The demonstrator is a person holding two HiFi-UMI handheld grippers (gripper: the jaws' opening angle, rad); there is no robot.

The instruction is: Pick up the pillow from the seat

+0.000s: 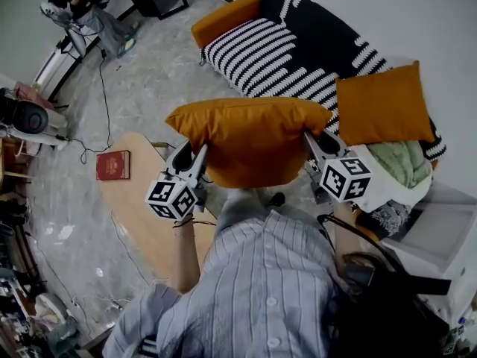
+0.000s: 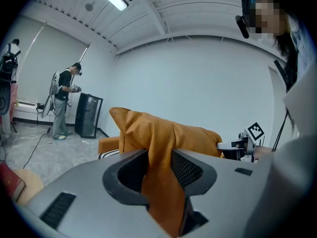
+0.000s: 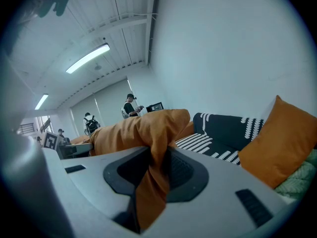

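**Already off the seat: pillow held up at both ends**

Clearly the main part of the task looks done. The orange pillow [image 1: 253,144] hangs in the air in front of the person, apart from the sofa [image 1: 253,51], which lies beyond it at 12 to 1 o'clock in the head view. The left gripper [image 1: 195,155] pinches the pillow's edge at 9 o'clock and the right gripper [image 1: 311,140] pinches it at 3 o'clock. In each gripper view a fold of orange cloth is squeezed between the jaws, so both are clamped on fabric, not on the stuffing. What remains, if anything, is to keep the hold and carry the pillow clear; no set-down spot is named.

A second orange cushion [image 1: 384,103] leans on the sofa back at 2 o'clock, untouched.

At 3 o'clock a white holder [image 1: 387,192], a bin or a bag, I cannot tell which, has a pale green fluffy textile [image 1: 402,162] in it. A red book [image 1: 113,165] lies on the wooden table [image 1: 141,222] at 9 o'clock.
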